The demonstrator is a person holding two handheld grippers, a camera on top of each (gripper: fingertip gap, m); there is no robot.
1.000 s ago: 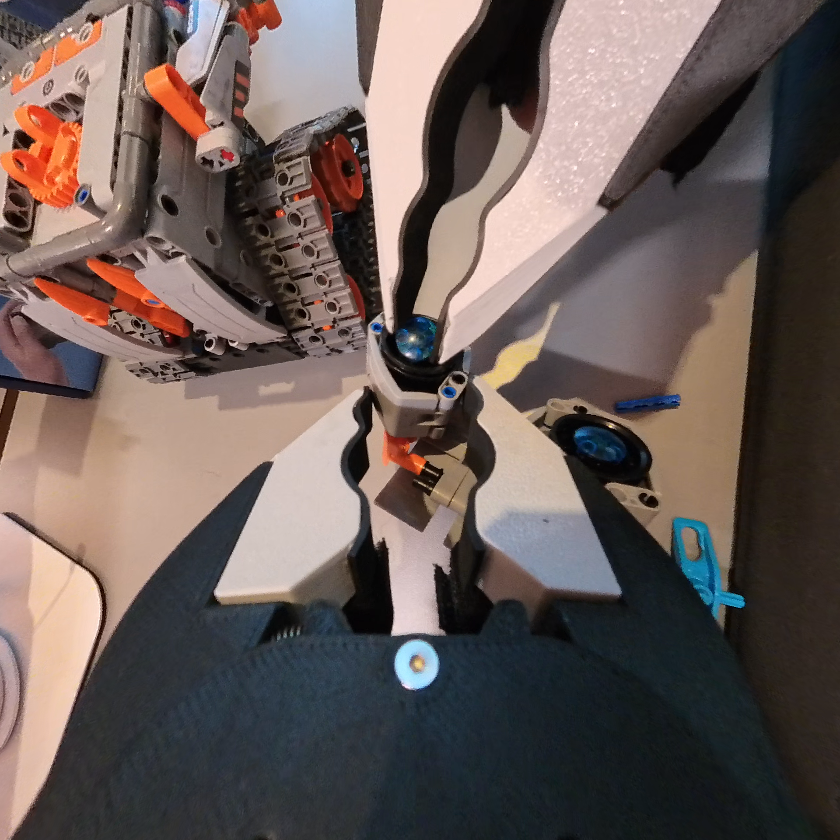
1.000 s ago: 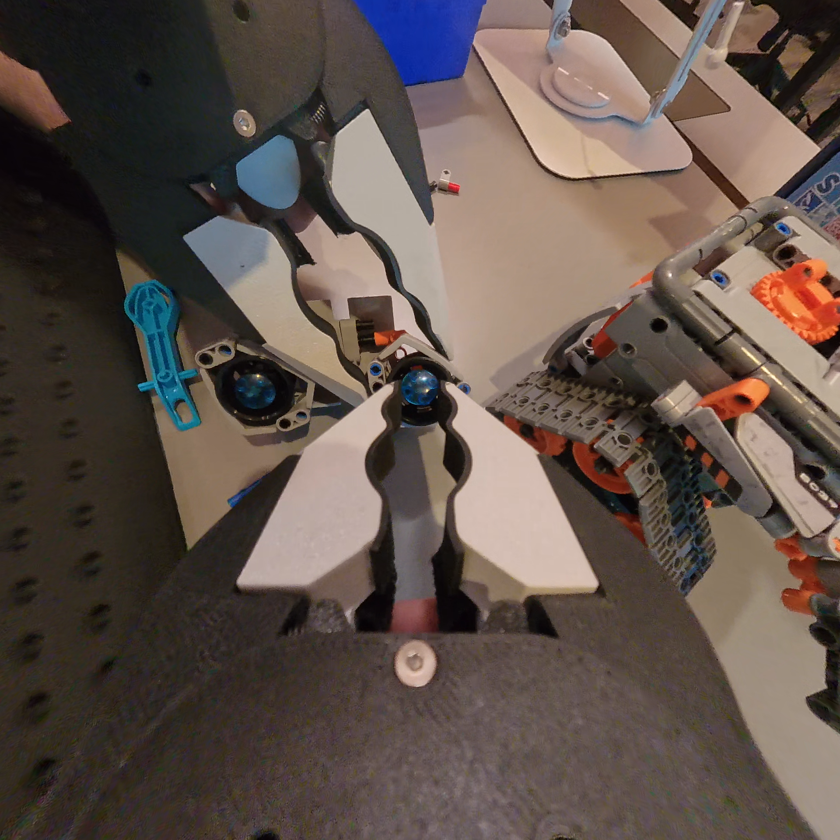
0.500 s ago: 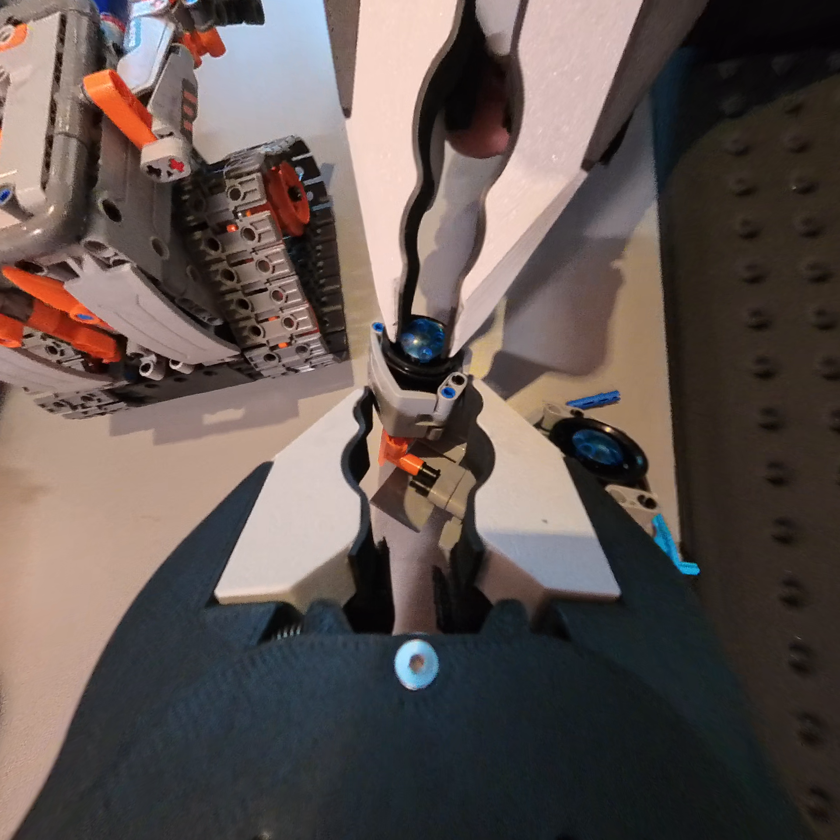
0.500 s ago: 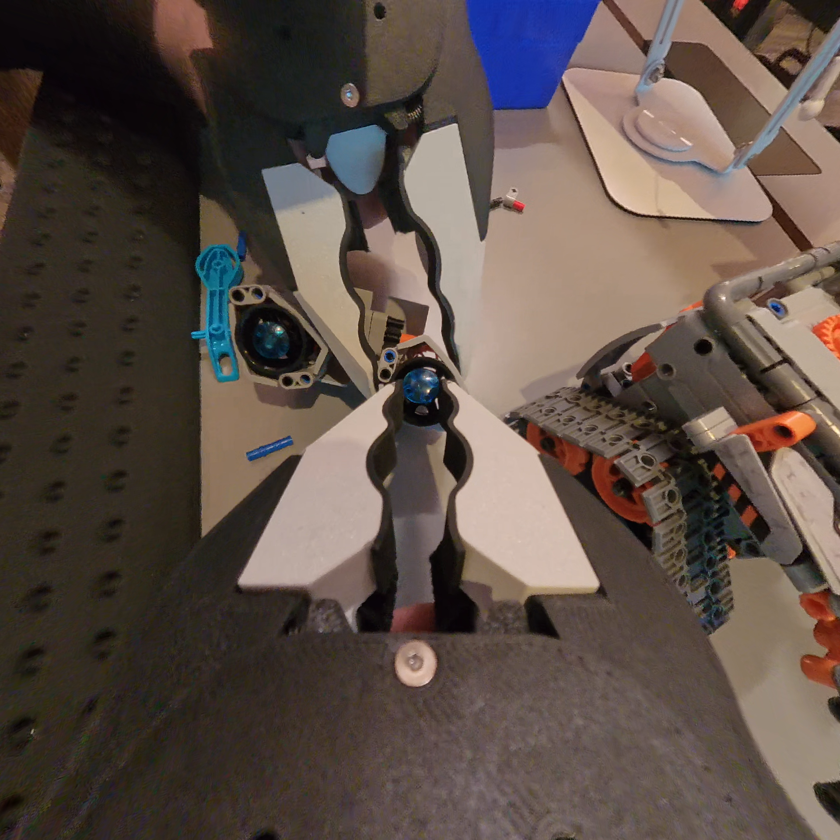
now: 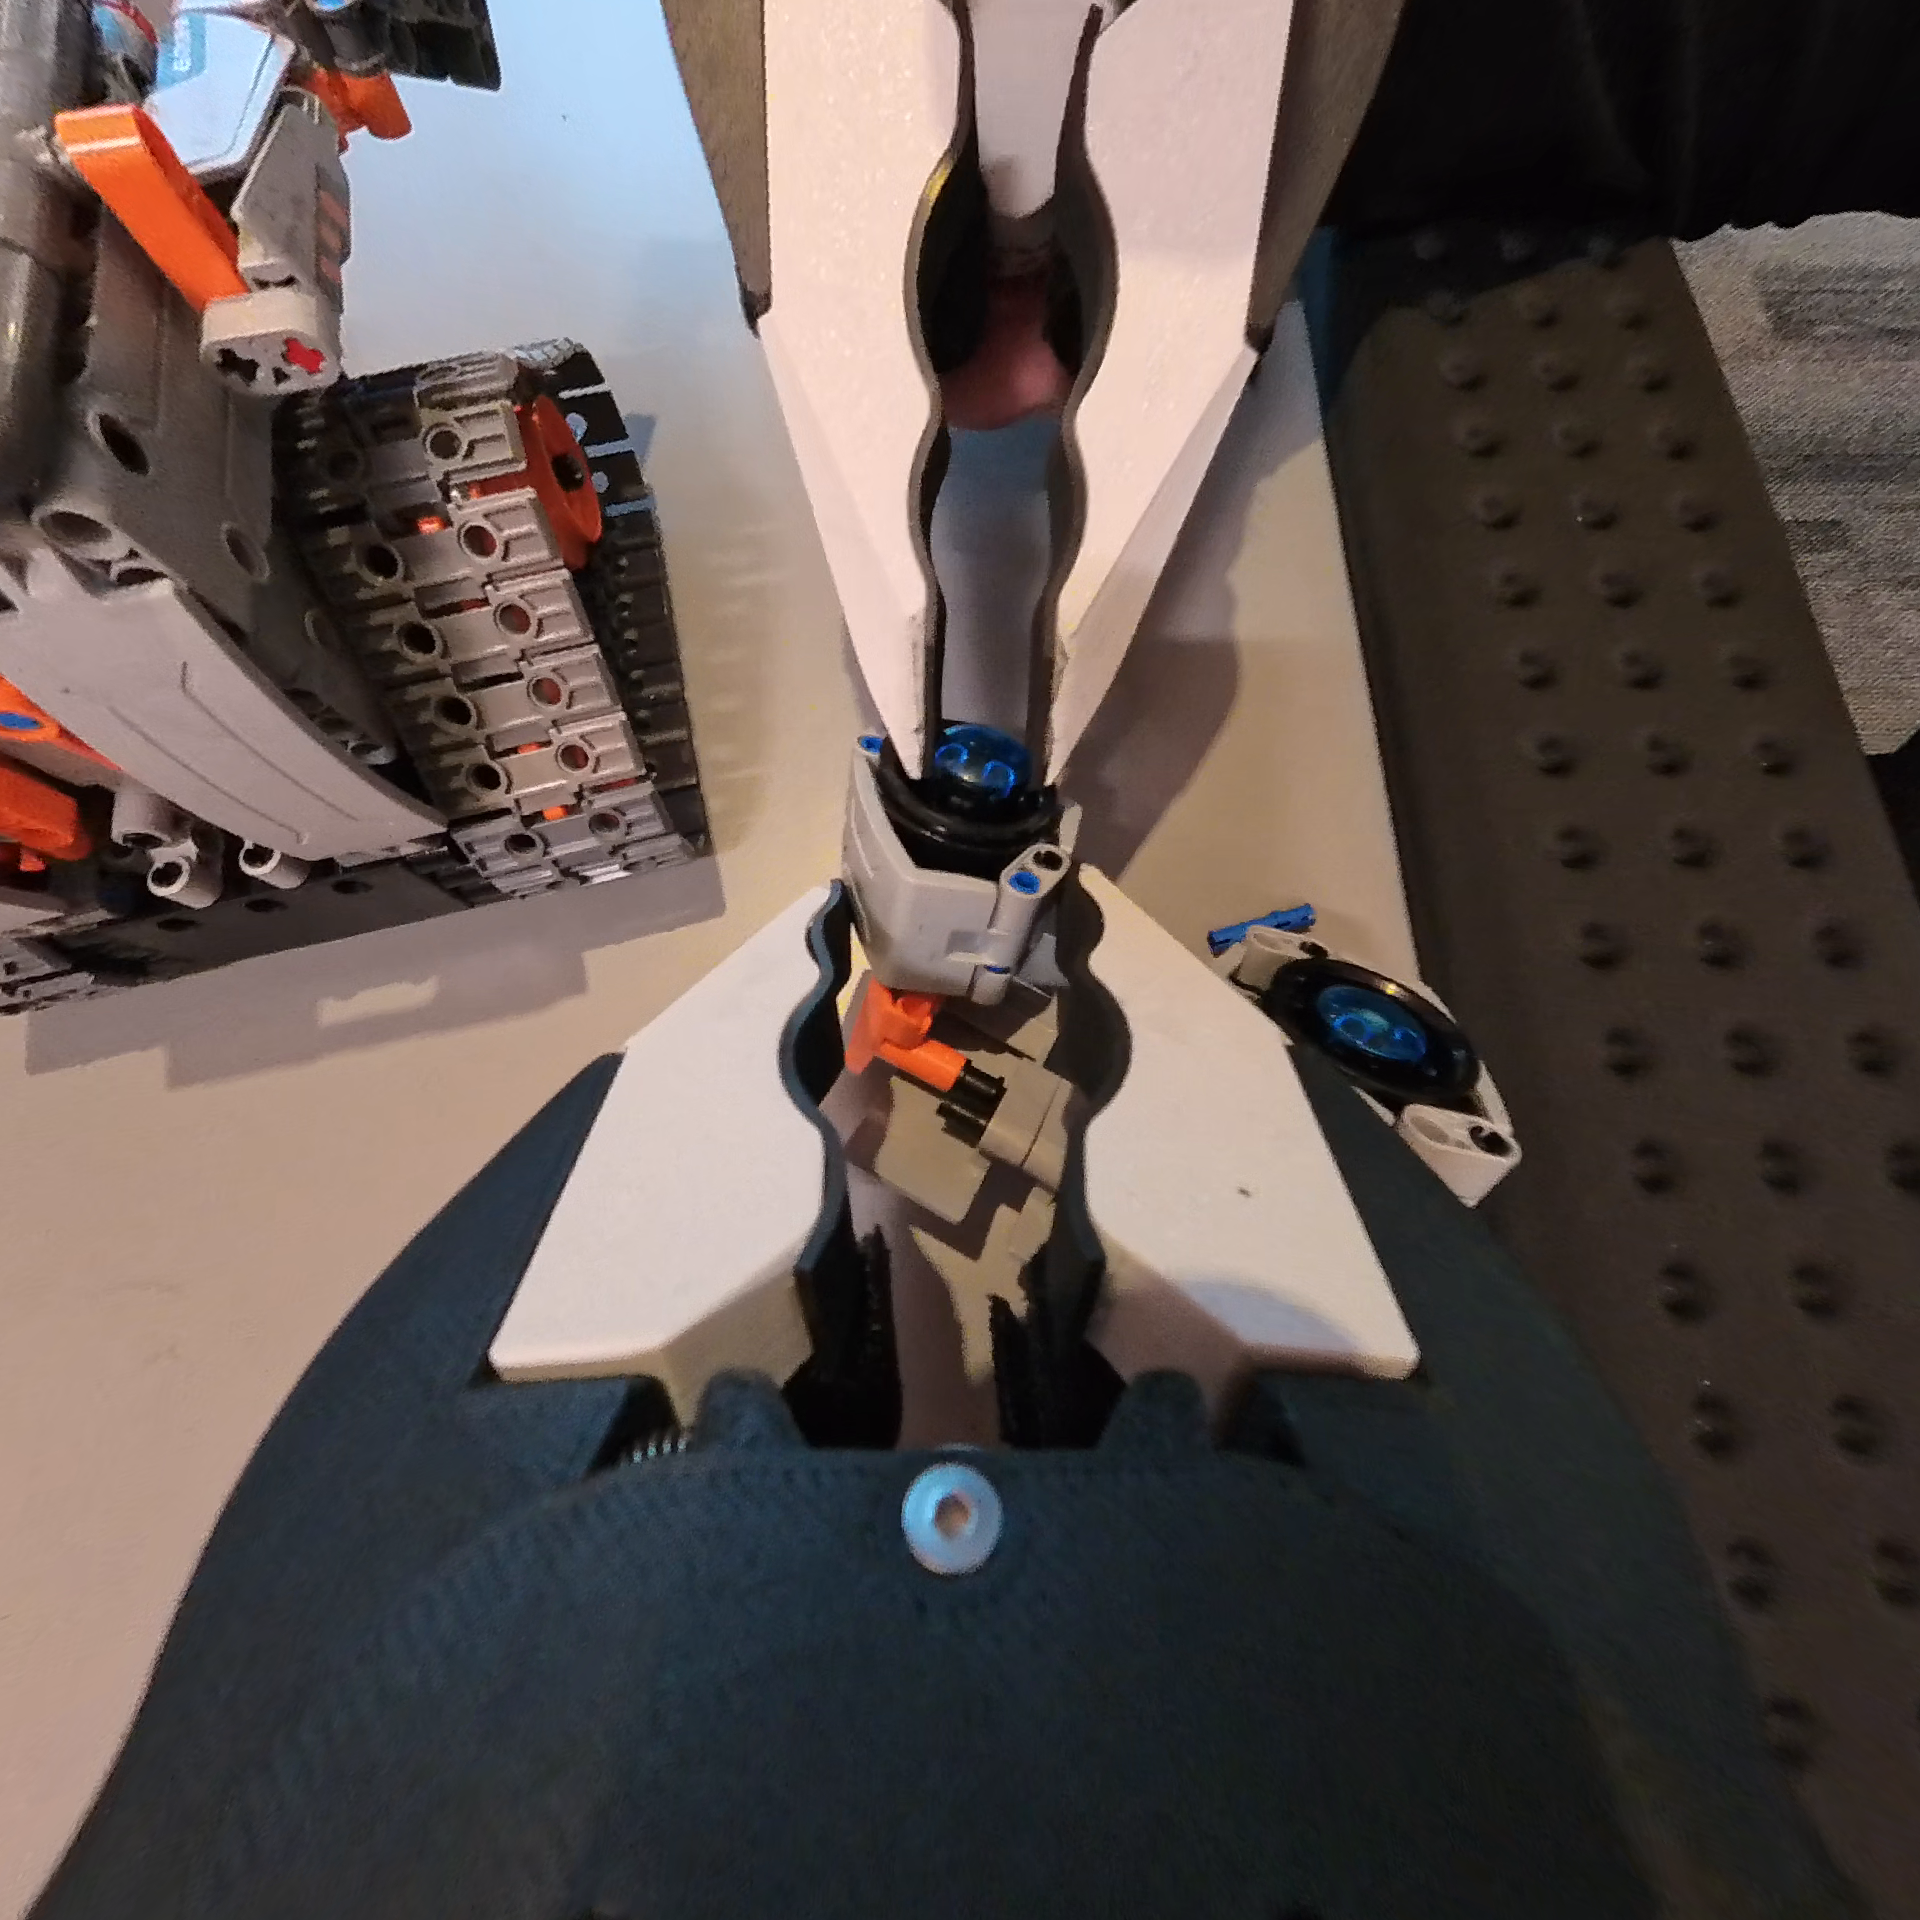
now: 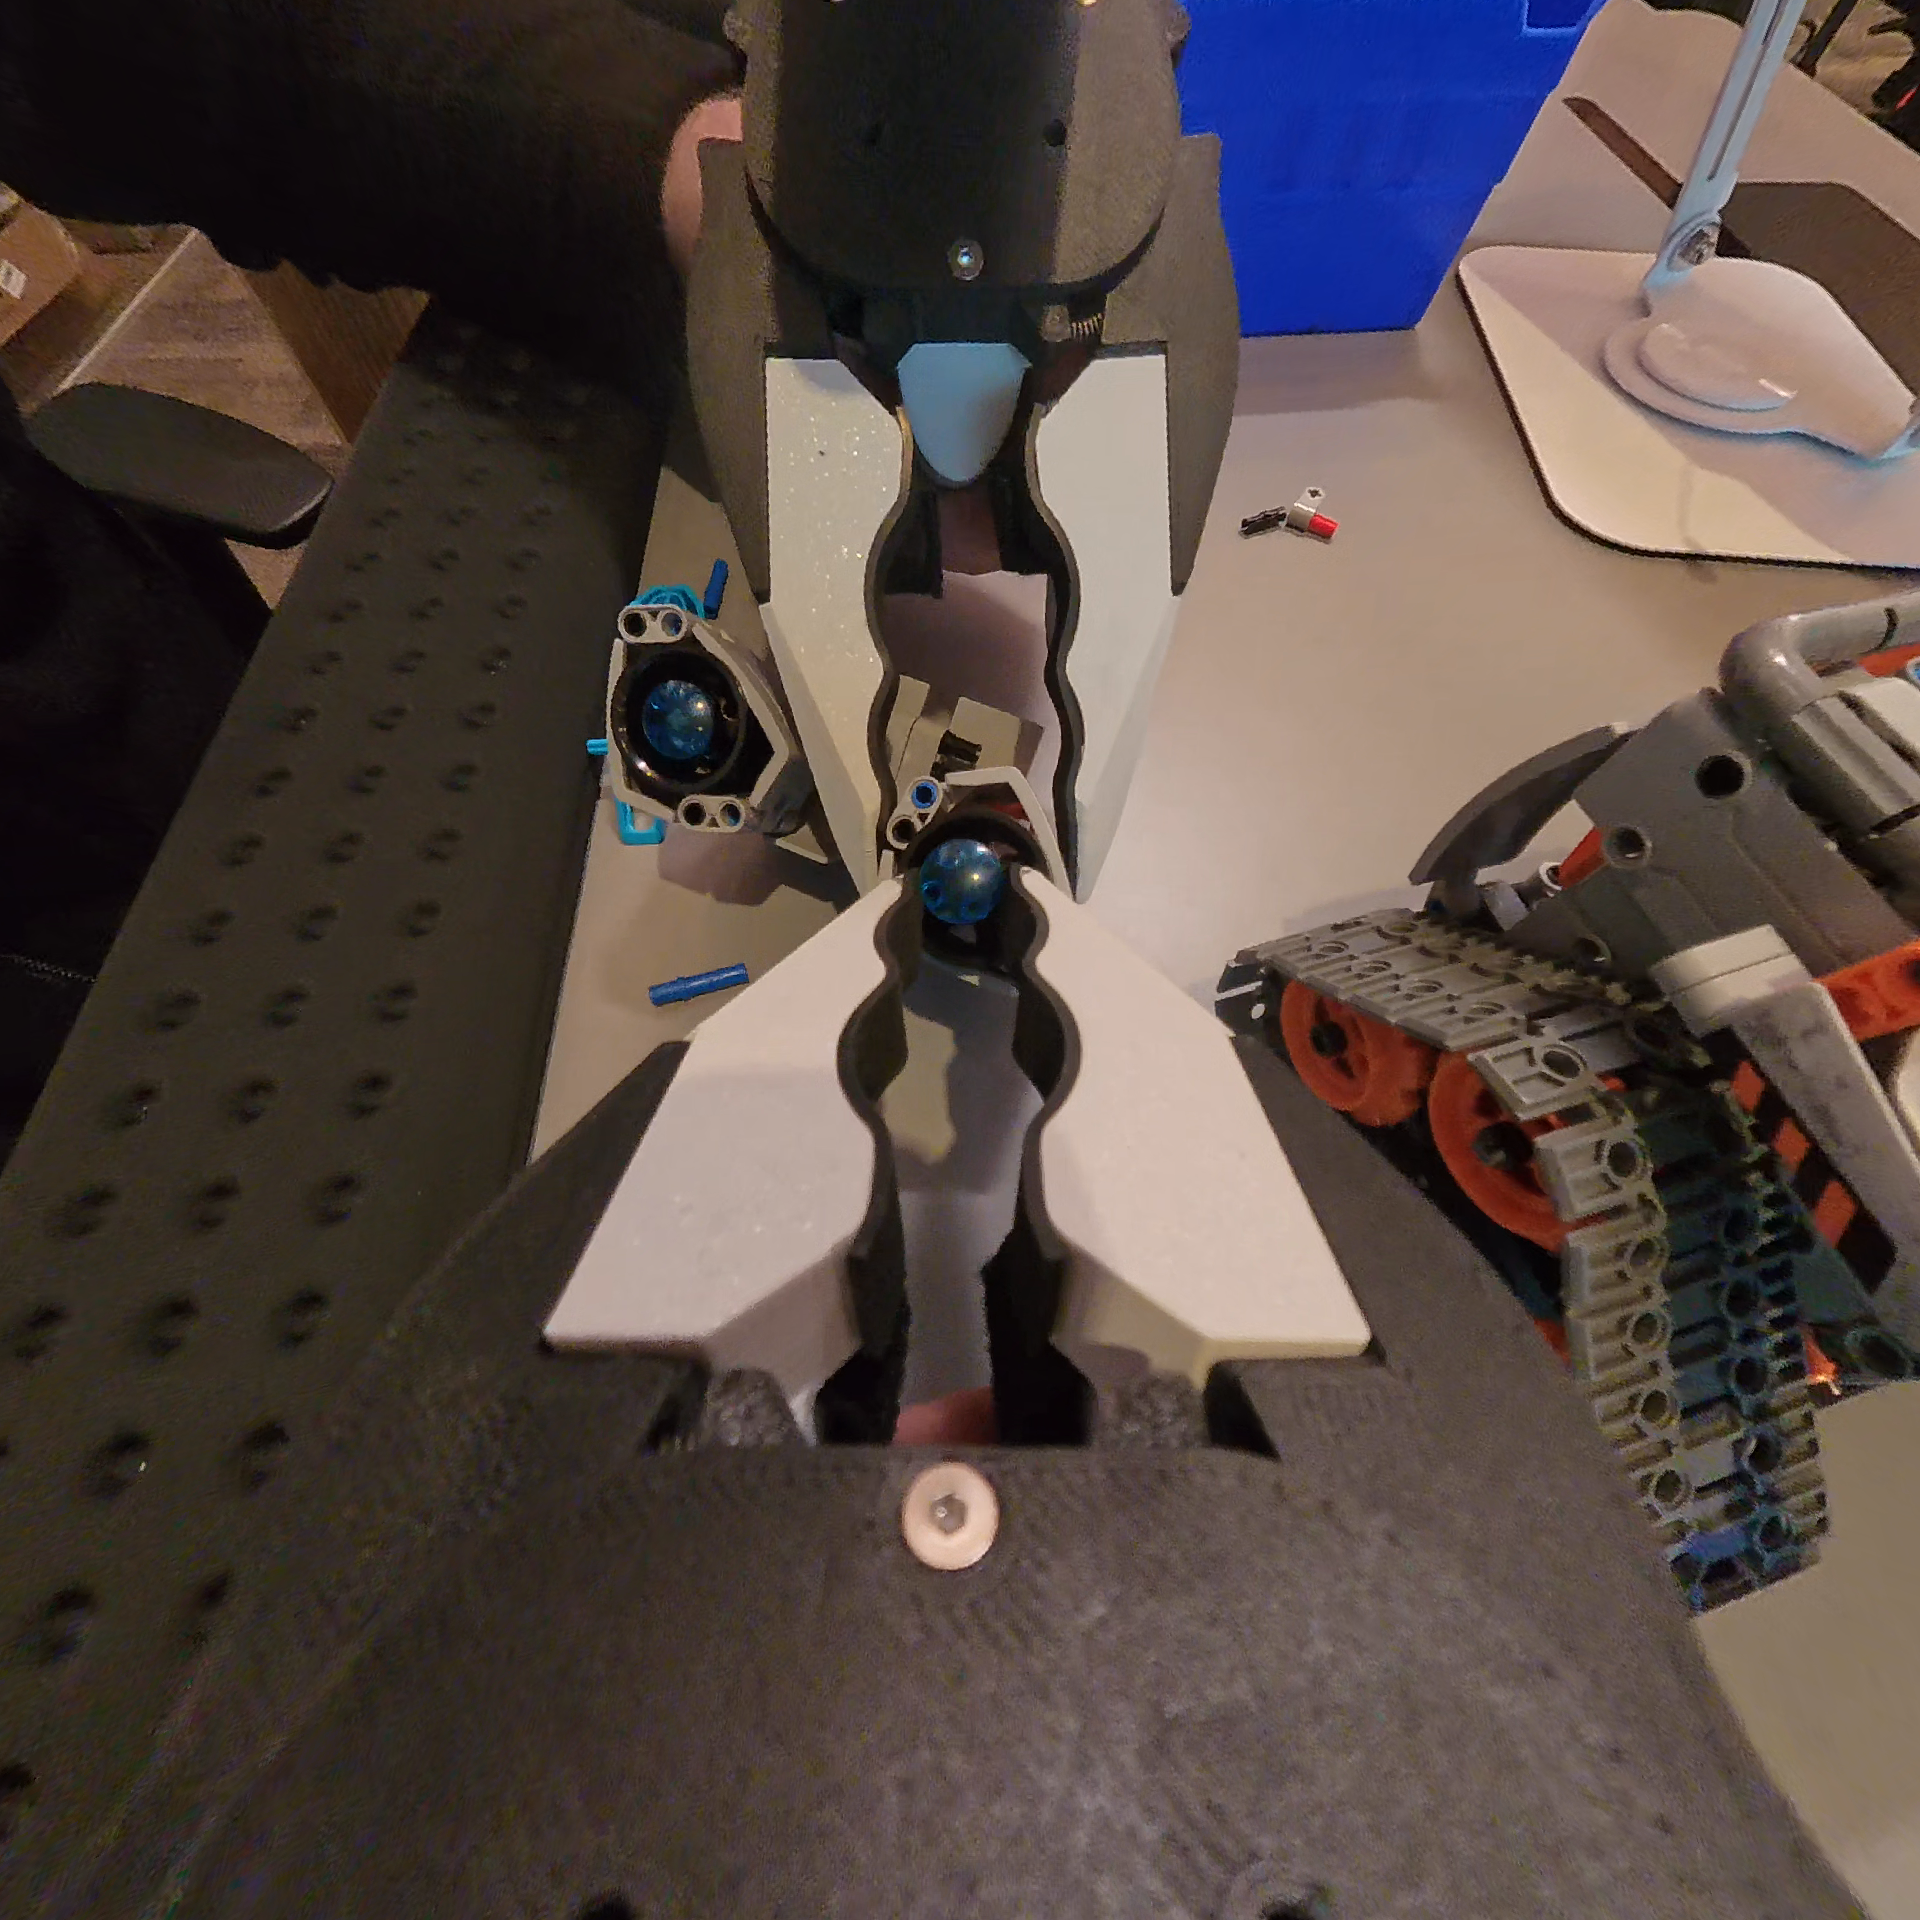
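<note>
1. The left gripper (image 5: 951,940) is clamped on a grey housing (image 5: 935,904), a small plastic block with a black socket; an orange connector (image 5: 899,1034) and a black pin hang beneath it, between the two fingers.
2. The right gripper (image 6: 961,888) is closed by its fingertips on a blue ball (image 6: 961,881) that sits in the socket of that housing. The 2 grippers meet nose to nose above the table (image 6: 1299,727).
3. In the left wrist view the ball (image 5: 977,764) is seen in the black ring, pinched between the tips of the opposite fingers.
4. A second housing with a blue ball (image 6: 686,727) lies on the table just beside the left gripper, partly over a turquoise tool (image 6: 639,821). A blue pin (image 6: 698,985) lies near it, close to the black dotted mat (image 6: 312,935).
5. A tracked vehicle (image 6: 1558,1091) of grey and orange pieces stands well to the side, apart from both grippers. A small grey and red piece (image 6: 1304,514) lies farther off, near a white stand base (image 6: 1714,416).
6. Risk, as judged: only a small part of the round ball is held, so it could slip from the tips and roll off the table.
7. Risk, as judged: the housing is gripped near its lower half, so a crooked pull or push could twist it in the fingers or shake the orange connector loose.
</note>
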